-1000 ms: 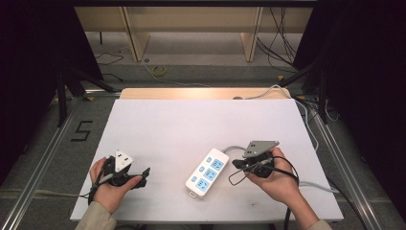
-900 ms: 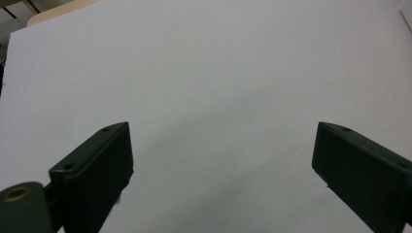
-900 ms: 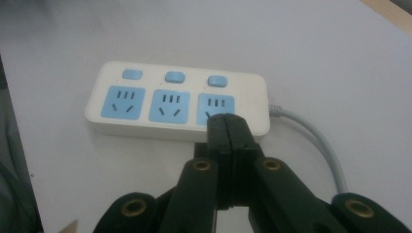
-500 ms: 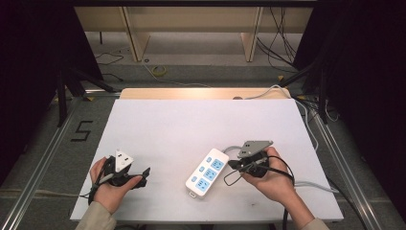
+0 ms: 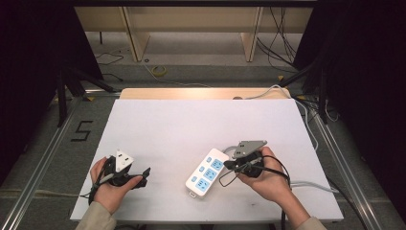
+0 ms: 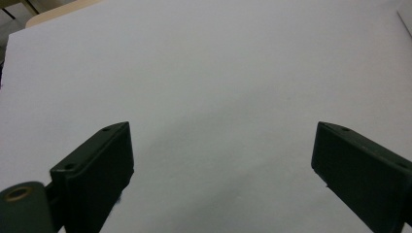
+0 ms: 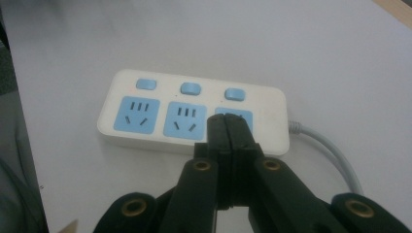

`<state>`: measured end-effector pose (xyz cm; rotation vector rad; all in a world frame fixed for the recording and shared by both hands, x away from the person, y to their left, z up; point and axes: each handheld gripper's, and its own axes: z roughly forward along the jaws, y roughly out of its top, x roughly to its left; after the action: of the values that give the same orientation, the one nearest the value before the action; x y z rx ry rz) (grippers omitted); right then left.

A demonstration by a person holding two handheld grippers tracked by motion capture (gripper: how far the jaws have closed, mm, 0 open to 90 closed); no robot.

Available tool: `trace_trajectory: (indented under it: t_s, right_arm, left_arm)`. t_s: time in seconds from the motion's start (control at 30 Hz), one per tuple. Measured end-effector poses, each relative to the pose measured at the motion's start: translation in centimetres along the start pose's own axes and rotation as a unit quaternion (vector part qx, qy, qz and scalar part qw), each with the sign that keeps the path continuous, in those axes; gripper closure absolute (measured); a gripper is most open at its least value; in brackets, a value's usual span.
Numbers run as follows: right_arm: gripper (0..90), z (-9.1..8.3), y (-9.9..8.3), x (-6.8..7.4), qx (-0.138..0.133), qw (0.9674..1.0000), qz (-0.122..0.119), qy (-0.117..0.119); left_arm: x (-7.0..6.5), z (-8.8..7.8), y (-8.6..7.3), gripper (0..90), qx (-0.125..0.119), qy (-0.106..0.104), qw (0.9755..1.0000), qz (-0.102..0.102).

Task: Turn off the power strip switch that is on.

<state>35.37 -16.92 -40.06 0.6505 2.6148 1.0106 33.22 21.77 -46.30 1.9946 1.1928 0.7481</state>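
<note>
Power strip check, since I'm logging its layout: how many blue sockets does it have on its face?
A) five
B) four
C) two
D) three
D: the power strip shows three blue sockets in a row, the third partly behind the shut right gripper.

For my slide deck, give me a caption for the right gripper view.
Shut hand-held gripper poised over a white power strip with three blue sockets.

Lab — black curtains (image 5: 368, 72), cabled floor (image 5: 191, 57)
</note>
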Motion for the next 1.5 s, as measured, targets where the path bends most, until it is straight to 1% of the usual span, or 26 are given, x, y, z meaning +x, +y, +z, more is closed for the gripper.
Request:
trace_trajectory:
  t_s: [0.13, 0.17, 0.43, 0.67, 1.03, 1.13, 1.3, 1.5]
  right_arm:
    - [90.0, 0.1, 0.1, 0.1, 0.000, 1.0000, -0.001, 0.002]
    - [90.0, 0.2, 0.2, 0.1, 0.003, 1.0000, -0.006, 0.003]
    - [90.0, 0.7, 0.5, 0.3, 0.006, 0.9999, -0.005, 0.007]
    - [90.0, 1.0, 0.8, 0.5, 0.009, 0.9998, -0.011, 0.010]
    - [90.0, 1.4, 1.4, 0.8, 0.013, 0.9998, -0.011, 0.015]
    - [90.0, 1.5, 1.5, 0.8, 0.010, 0.9997, -0.017, 0.015]
    - [90.0, 1.7, 1.8, 1.0, 0.013, 0.9997, -0.015, 0.016]
    - [90.0, 1.9, 2.0, 1.1, 0.013, 0.9995, -0.020, 0.019]
  left_arm:
    - [0.0, 0.0, 0.0, 7.7, -0.001, 0.000, 1.0000, 0.000]
    - [0.0, 0.0, 0.0, 7.8, 0.000, -0.002, 1.0000, 0.000]
    - [-0.1, 0.0, 0.0, 7.8, 0.000, -0.002, 1.0000, 0.000]
    - [-0.1, 0.0, 0.1, 7.9, -0.001, -0.002, 1.0000, 0.001]
    - [-0.1, 0.0, 0.0, 8.0, -0.002, -0.002, 1.0000, 0.001]
    - [-0.1, 0.0, 0.1, 8.0, -0.002, -0.002, 1.0000, 0.001]
    - [-0.1, 0.0, 0.1, 8.0, -0.003, -0.002, 1.0000, 0.001]
    - [-0.1, 0.0, 0.1, 8.1, -0.003, -0.003, 1.0000, 0.002]
